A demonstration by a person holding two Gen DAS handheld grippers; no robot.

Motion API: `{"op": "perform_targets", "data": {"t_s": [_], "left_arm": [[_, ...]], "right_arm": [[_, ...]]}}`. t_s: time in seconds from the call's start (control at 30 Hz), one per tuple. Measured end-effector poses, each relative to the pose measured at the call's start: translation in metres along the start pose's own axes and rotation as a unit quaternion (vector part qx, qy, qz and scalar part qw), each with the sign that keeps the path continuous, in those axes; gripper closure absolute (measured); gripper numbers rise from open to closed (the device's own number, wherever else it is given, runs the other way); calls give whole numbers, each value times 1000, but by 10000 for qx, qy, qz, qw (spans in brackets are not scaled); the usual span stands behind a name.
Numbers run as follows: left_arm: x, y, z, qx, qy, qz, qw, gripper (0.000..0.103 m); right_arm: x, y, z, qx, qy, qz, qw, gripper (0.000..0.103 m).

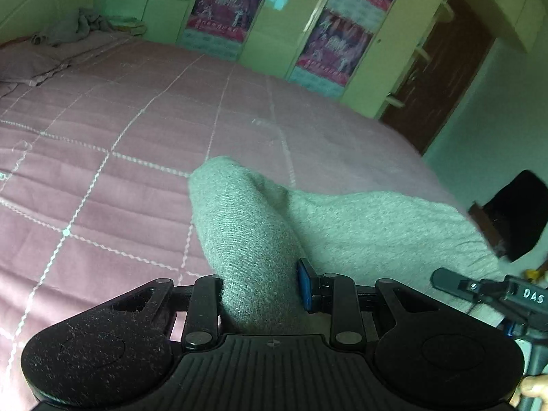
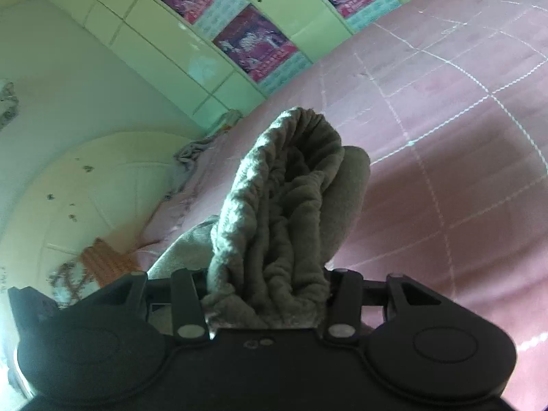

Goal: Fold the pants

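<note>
Gripping grey pants (image 1: 253,239), left gripper (image 1: 262,287) was clamped on thick fold raised above pink quilt (image 1: 102,157). Right gripper (image 2: 265,294) was clamped on bunched waistband, also lifted off quilt. Posters (image 1: 226,3) hung on cupboard doors beyond bed.

One grey pants (image 1: 260,239); three posters (image 1: 226,10) above one pink bedspread (image 1: 102,171); one rumpled cloth (image 1: 72,29) upon it.

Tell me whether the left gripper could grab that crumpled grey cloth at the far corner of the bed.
Probably not: the left gripper is shut on the pants, and the cloth lies across the bed.
</note>
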State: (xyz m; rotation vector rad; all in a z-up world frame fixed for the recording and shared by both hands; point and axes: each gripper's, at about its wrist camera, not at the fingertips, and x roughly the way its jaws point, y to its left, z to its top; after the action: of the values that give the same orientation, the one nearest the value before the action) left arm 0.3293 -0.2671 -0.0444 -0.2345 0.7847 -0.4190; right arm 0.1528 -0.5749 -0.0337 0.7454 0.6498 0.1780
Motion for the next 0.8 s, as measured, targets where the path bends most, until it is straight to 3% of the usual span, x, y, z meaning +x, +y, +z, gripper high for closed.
{"op": "perform_targets", "data": {"t_s": [0.13, 0.23, 0.3, 0.37, 0.47, 0.53, 0.6, 0.67, 0.8], "left_arm": [[40, -8, -15, 536, 343, 495, 9967, 73], [64, -5, -37, 757, 887, 905, 9891, 54], [62, -2, -48, 757, 796, 964, 9893, 39], [58, 1, -53, 675, 773, 1000, 9897, 32], [41, 2, -56, 664, 595, 1146, 9894, 32], [20, -1, -55, 779, 197, 1375, 9872, 32], [7, -3, -54, 901, -5, 1245, 9881, 32], [-1, -13, -57, 1077, -15, 1107, 9880, 32], [13, -24, -74, 1317, 502, 1187, 9829, 32]], "right_arm": [[25, -22, 1, 27, 97, -335, 9994, 55], [46, -44, -7, 263, 375, -759, 9961, 46], [52, -55, -20, 217, 523, -1206, 9911, 40], [50, -62, -31, 155, 482, -1360, 9894, 28], [40, -64, -36, 48, 367, -1488, 9882, 29], [31, -57, -33, -154, 255, -1665, 9856, 29], [21, -40, -26, -578, -99, -1852, 9810, 37], [12, -16, -23, -1026, -317, -1856, 9767, 56], [29, 35, -41, -2221, -174, -1885, 9565, 69]]}}
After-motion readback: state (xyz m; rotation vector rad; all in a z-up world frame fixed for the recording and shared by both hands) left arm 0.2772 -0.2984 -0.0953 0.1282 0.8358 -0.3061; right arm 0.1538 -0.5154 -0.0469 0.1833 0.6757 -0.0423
